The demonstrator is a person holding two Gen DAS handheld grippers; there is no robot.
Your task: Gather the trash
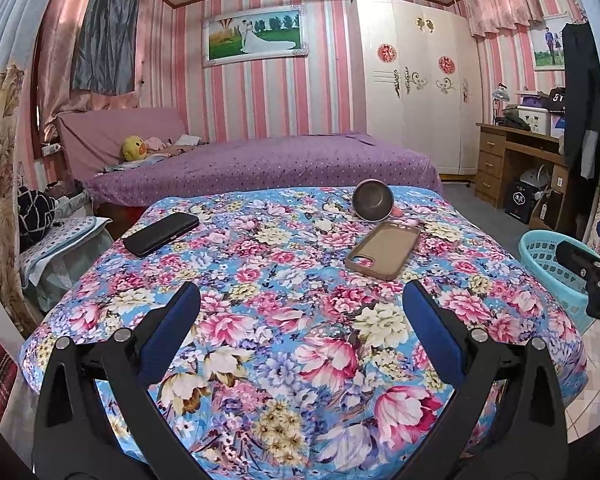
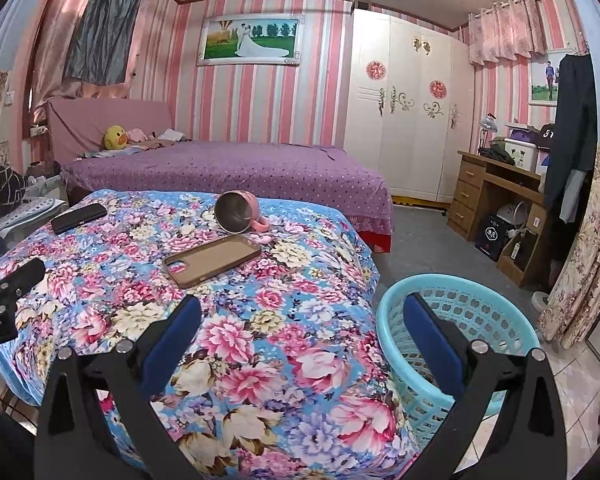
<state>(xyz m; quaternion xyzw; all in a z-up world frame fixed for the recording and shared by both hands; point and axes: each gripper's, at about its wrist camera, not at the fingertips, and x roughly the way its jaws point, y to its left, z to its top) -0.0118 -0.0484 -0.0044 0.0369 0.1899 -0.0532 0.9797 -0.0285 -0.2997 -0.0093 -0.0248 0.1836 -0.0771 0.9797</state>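
On a table covered by a floral cloth (image 1: 284, 320) (image 2: 260, 320) lie a tipped-over pink metal cup (image 1: 374, 200) (image 2: 238, 212), a tan phone case (image 1: 382, 250) (image 2: 214, 258) and a black phone (image 1: 162, 234) (image 2: 78, 218). A light blue plastic basket (image 2: 480, 312) (image 1: 556, 268) stands on the floor off the table's right edge. My left gripper (image 1: 300, 308) hovers open over the near part of the cloth, nothing between its blue pads. My right gripper (image 2: 302, 320) is open too, its right finger over the basket rim. No loose trash shows on the cloth.
A purple bed (image 1: 268, 164) with a yellow duck toy (image 1: 134, 148) lies behind the table. A white wardrobe (image 1: 416, 80) and a wooden desk (image 1: 516, 160) stand at the right. Cluttered bags (image 1: 56, 236) sit left of the table. Tiled floor (image 2: 572, 384) shows beside the basket.
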